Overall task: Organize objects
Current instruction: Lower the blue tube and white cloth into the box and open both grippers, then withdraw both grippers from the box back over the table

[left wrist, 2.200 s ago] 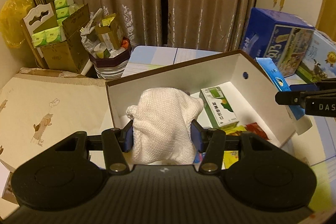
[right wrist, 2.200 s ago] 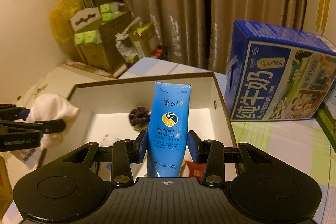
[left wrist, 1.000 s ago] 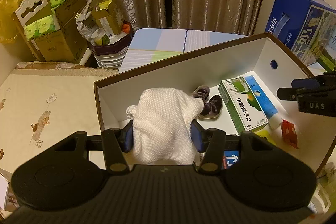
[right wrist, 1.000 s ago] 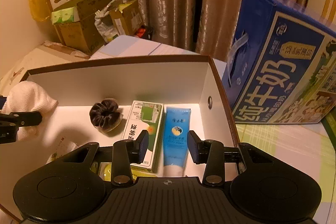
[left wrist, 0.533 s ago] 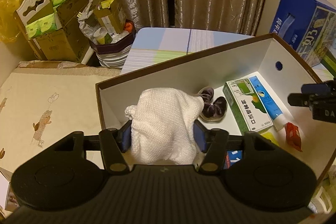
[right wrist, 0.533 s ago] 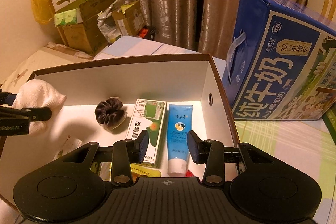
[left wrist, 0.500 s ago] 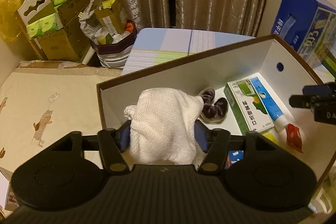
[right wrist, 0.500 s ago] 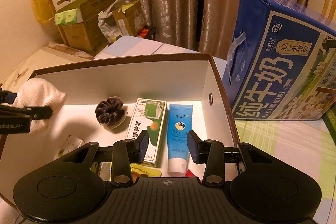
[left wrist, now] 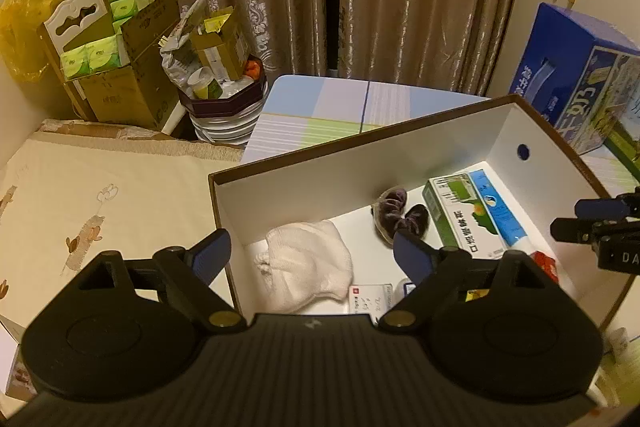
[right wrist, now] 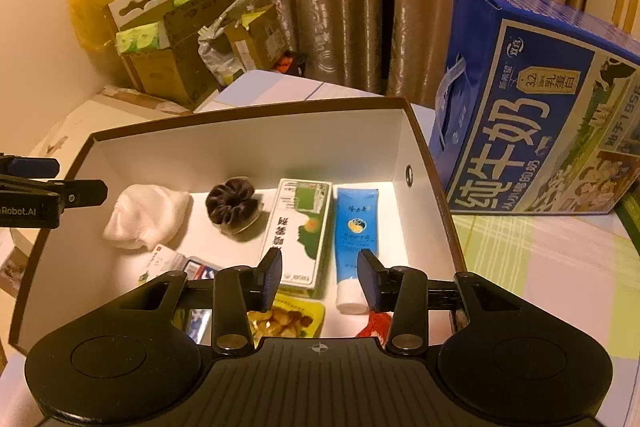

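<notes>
Inside the box (right wrist: 400,143), from its left wall: one white cloth (right wrist: 148,215), one dark scrunchie (right wrist: 232,201), one green carton (right wrist: 300,227), one blue tube (right wrist: 354,227). Left gripper (left wrist: 310,253) and right gripper (right wrist: 318,277) both gape, empty; a milk case (right wrist: 532,115) stands outside the right wall.

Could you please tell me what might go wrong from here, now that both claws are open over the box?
1. The left claw straddles the near-left wall of the brown-rimmed white cardboard box; pulling away sideways could catch it and shift the box.
2. The crumpled white knitted cloth lies loose over a small white card and may hide it.
</notes>
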